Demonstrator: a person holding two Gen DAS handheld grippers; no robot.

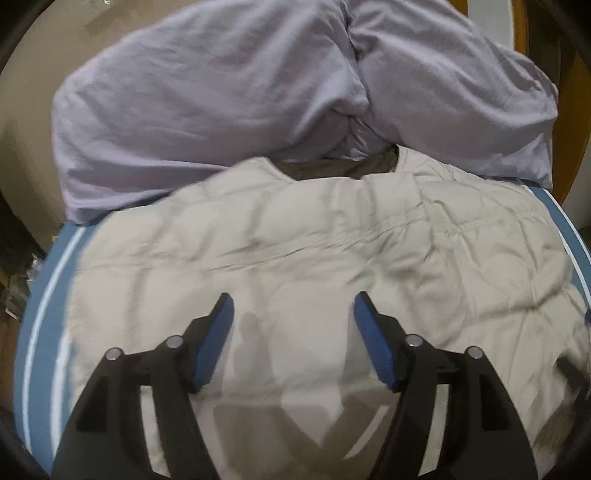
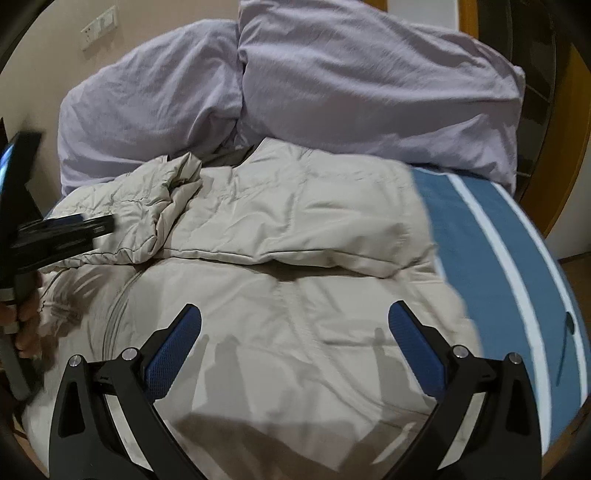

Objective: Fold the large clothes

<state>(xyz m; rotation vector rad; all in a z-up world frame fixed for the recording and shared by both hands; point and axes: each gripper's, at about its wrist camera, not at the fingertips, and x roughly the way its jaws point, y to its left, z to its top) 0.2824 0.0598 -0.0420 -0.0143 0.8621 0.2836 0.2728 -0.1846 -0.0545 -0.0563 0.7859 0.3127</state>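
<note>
A large beige quilted jacket [image 1: 295,251] lies spread on the bed, its collar toward the pillows. In the right wrist view the jacket [image 2: 295,288] has a sleeve [image 2: 155,195] bunched and folded across its upper left part. My left gripper [image 1: 293,306] is open and empty, hovering just above the jacket's lower middle. My right gripper [image 2: 294,314] is open and empty above the jacket's body. The left gripper also shows in the right wrist view [image 2: 74,229] at the far left, near the crumpled sleeve.
Two lilac pillows [image 2: 332,85] lie at the head of the bed, touching the jacket's collar. The blue sheet with white stripes [image 2: 498,251] is bare to the right of the jacket. A beige wall with a switch plate [image 2: 98,26] stands behind.
</note>
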